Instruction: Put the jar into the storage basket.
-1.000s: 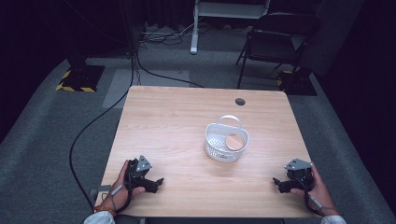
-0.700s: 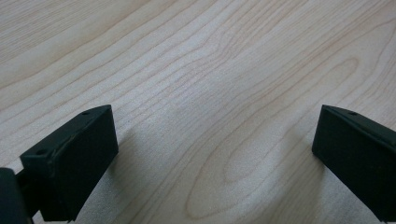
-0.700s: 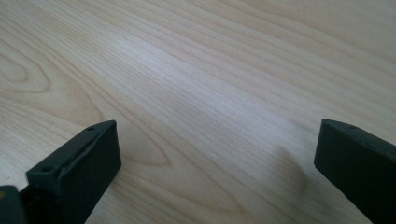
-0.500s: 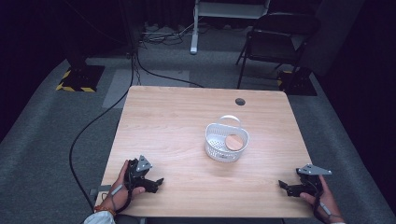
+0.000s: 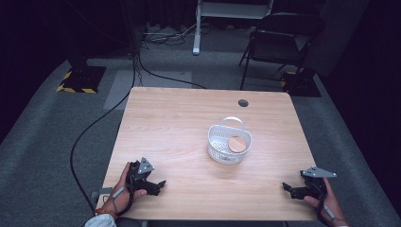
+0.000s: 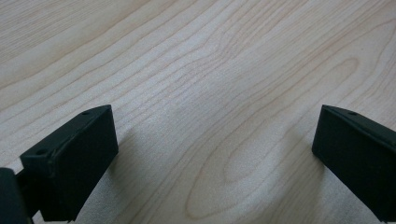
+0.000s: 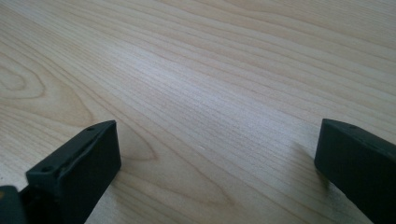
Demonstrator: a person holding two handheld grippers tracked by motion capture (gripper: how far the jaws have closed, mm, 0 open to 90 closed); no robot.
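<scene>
Both units rest low at the near edge of the surface (image 5: 170, 123): the left hand-held gripper (image 5: 160, 185) and the right hand-held gripper (image 5: 286, 187) each have jaws spread wide with nothing between them. No step appears begun; any next move would call for a forward reach. A white perforated basket (image 5: 218, 146), handle upright, holding a round tan disc (image 5: 237, 144), stands ahead between them, nearer the right unit.
</scene>
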